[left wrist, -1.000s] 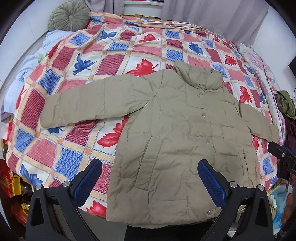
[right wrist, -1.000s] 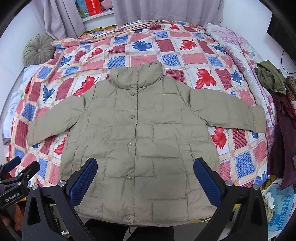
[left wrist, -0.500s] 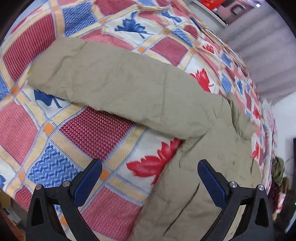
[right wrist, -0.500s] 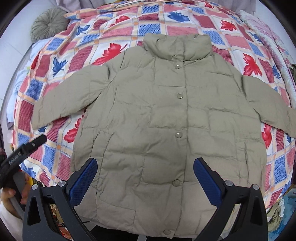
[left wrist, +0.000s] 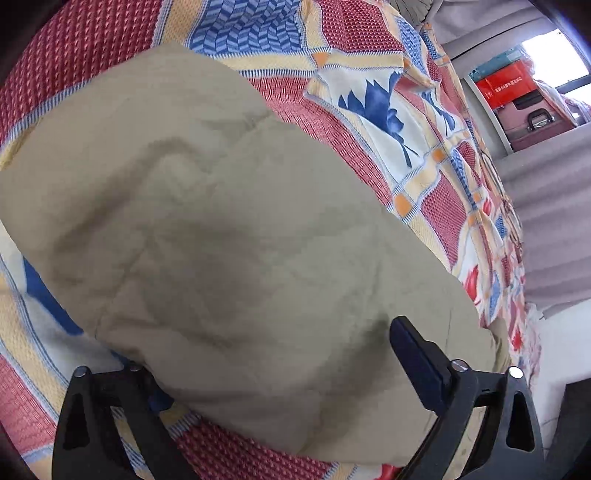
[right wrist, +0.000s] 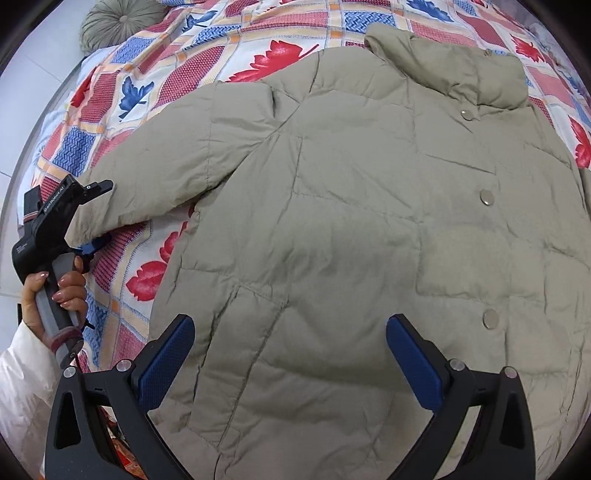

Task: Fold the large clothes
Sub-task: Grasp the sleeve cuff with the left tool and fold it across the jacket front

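Observation:
A khaki puffer jacket (right wrist: 369, 221) with snap buttons lies front up, spread on the patchwork bedspread (right wrist: 122, 96). Its outstretched sleeve (left wrist: 221, 229) fills the left wrist view. My left gripper (left wrist: 277, 350) straddles the cuff end of that sleeve: one finger (left wrist: 417, 362) rests on top, the other is hidden under the fabric. Its jaws are closing with the cuff between them. The right wrist view shows the left gripper (right wrist: 101, 214) at the cuff, held by a hand (right wrist: 55, 291). My right gripper (right wrist: 288, 332) hangs open just above the jacket's lower front, with nothing gripped.
A round green cushion (right wrist: 118, 22) sits at the bed's far left corner. Grey curtains (left wrist: 546, 206) and a shelf with a red box (left wrist: 506, 86) stand beyond the bed. A white sleeve (right wrist: 22, 391) of the person shows at the near left bed edge.
Both grippers have dropped toward the bed. The left one has swung out along the sleeve to its cuff, rolled, and narrowed its jaws around it. The right one has come closer over the jacket's front.

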Demonstrator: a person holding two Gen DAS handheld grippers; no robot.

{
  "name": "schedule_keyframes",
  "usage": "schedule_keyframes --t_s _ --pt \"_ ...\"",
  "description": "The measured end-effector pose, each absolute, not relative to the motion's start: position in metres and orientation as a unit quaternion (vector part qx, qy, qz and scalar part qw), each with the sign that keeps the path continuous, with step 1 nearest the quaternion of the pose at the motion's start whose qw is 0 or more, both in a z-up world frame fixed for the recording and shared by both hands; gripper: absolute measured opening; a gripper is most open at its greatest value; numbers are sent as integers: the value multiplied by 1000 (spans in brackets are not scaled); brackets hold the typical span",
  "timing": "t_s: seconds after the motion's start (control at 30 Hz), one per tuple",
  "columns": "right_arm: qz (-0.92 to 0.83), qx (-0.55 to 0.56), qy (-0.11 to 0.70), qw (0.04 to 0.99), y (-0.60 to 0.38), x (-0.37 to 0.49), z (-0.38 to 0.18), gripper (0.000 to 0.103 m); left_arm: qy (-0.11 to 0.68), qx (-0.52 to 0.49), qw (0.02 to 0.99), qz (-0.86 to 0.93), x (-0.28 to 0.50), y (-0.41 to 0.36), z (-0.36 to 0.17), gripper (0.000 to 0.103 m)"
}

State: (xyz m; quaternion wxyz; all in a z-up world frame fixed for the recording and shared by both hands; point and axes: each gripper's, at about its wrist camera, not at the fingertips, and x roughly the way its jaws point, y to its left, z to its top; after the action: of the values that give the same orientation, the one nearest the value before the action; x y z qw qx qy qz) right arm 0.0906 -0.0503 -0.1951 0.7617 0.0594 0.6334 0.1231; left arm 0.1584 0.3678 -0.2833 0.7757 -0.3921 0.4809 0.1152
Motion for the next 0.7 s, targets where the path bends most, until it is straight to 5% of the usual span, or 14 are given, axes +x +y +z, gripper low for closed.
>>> schedule_keyframes --t_s 0.1,0.27,0.33,0.37,0.4,0.7 --pt "129 66 619 772 -47 106 -194 103 488 -364 787 100 175 372 -280 14" --pt "141 97 594 786 -37 132 -188 101 472 -276 831 103 179 360 -234 11" --pt "139 118 585 790 -35 143 -187 77 460 -234 851 97 179 350 -209 11" --pt "139 126 584 790 -33 149 -189 42 454 -219 859 93 176 345 -199 11" --pt "137 135 590 784 -30 157 -195 19 446 -202 867 88 174 338 -187 11" --pt "174 245 590 750 0 197 -247 15 379 -109 919 -6 155 255 -101 11"
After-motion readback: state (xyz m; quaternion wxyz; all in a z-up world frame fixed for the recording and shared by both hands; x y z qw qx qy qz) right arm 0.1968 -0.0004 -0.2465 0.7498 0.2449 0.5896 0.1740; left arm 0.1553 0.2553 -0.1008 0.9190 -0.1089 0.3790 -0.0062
